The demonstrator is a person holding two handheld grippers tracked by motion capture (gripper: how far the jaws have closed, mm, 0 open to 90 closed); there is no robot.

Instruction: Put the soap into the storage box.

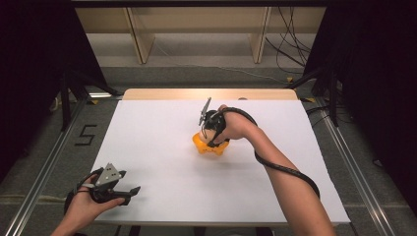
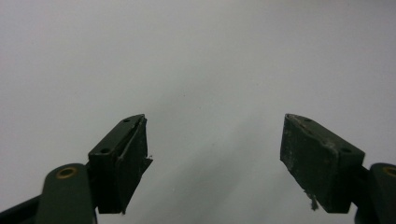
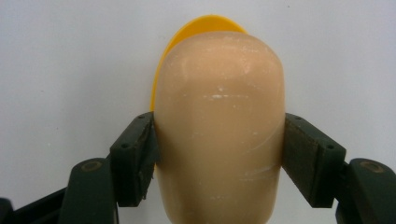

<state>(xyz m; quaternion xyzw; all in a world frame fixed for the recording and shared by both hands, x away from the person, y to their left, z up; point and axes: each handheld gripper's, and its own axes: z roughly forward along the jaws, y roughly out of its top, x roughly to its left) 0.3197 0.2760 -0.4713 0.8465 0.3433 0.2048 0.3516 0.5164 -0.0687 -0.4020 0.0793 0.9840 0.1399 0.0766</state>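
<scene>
In the right gripper view, the smooth beige egg-shaped piece [image 3: 219, 126] runs off the edge at 6 o'clock and hides most of the orange plastic holder [image 3: 205, 25], leaving a rim at 12 o'clock.

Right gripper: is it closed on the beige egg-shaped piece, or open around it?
Closed on it. In the right gripper view, both pads of the right gripper press the beige egg-shaped piece from either side.

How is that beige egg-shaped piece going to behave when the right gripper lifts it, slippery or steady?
The beige egg-shaped piece looks smooth, glossy and rounded, so it may slip between the right gripper pads, which touch only its curved sides. It seems rigid, keeping its shape under the clamp. Set down loose outside the orange cup, it would probably roll.
</scene>
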